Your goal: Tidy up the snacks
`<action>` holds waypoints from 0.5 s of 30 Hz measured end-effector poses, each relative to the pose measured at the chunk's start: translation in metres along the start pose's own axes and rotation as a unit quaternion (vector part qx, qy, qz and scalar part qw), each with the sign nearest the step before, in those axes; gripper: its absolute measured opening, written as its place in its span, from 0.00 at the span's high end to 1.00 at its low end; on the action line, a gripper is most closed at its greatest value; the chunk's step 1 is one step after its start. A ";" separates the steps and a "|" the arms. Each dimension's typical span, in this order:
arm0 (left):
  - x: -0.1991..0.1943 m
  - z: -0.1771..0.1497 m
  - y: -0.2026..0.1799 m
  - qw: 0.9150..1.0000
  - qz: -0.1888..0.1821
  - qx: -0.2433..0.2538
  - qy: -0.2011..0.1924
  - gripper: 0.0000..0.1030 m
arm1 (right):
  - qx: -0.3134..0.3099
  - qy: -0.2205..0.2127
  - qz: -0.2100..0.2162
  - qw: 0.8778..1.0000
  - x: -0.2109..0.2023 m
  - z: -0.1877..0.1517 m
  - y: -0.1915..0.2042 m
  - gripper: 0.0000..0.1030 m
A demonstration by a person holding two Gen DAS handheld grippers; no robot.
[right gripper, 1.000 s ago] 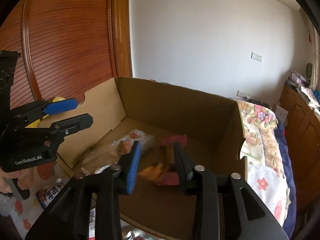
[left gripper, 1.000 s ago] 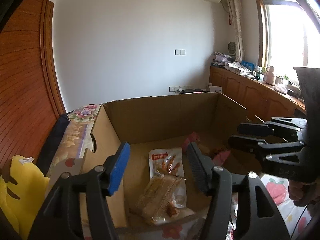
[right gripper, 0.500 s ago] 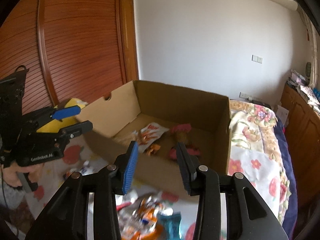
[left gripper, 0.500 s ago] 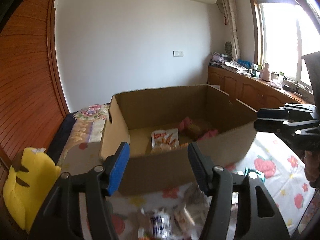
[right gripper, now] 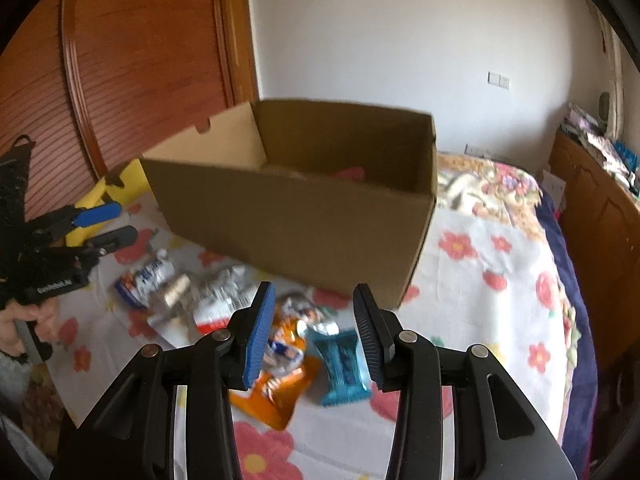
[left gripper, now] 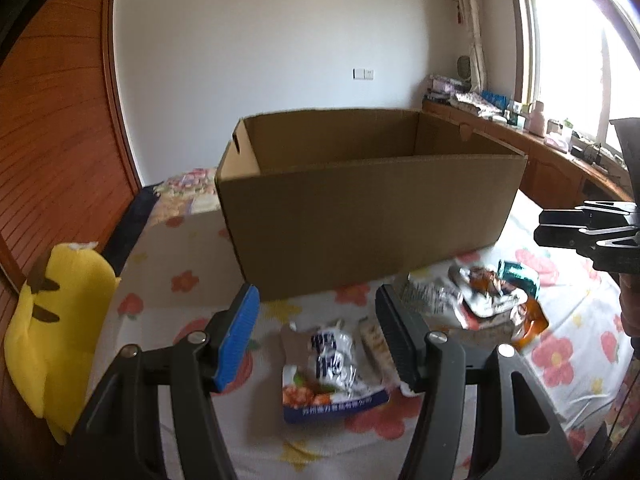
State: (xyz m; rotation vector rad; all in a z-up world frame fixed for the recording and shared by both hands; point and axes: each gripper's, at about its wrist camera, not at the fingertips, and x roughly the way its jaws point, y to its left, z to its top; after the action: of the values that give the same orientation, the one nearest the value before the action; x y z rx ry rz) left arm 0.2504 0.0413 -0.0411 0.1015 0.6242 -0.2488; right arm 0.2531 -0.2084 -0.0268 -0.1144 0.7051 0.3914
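- Step in hand, as I judged it: between loads. Both grippers hung over the loose snacks on the flowered bedspread (right gripper: 500,272), in front of the cardboard box (left gripper: 360,216), with the next pick not yet made.
- Left gripper (left gripper: 316,334): fingers about half open, nothing between them. I had it aimed down at the white and blue packet (left gripper: 332,372).
- Right gripper (right gripper: 314,334): fingers parted somewhat less than half, holding nothing. Under it lay the orange packet (right gripper: 276,392) and the teal packet (right gripper: 344,364).
- Box: plain brown, open-topped, a hand-hole in each end wall. It stood on the bedspread towards the far edge of the bed. Something pink (right gripper: 352,172) showed inside; the rest of its contents were hidden by the near wall.
- Snacks: a loose heap just beside the box's near wall, packets touching and overlapping. Silver foil packets (right gripper: 224,296) lay mid-heap, crumpled and glossy; their print was too blurred to read.
- Next move, in my estimate: lower each gripper onto a single packet, close on a free edge, lift clear of the near wall, and release inside. Overlapping foil could drag a neighbour along.
- Also present: a yellow plush toy (left gripper: 52,320) at the bed's left edge.
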 end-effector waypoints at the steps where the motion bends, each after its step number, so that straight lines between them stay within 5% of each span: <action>1: 0.002 -0.002 -0.001 1.000 -0.001 0.001 0.006 0.40 | 0.001 0.004 -0.001 1.000 0.003 -0.003 -0.002 0.60; 15: 0.022 -0.018 0.001 0.999 0.000 -0.004 0.049 0.40 | 0.025 0.066 -0.002 0.997 0.044 -0.039 -0.020 0.61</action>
State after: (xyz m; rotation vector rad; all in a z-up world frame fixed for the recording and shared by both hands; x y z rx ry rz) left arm 0.2573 0.0407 -0.0688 0.1058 0.7232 -0.2419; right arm 0.2681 -0.2225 -0.0856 -0.0940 0.8451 0.3643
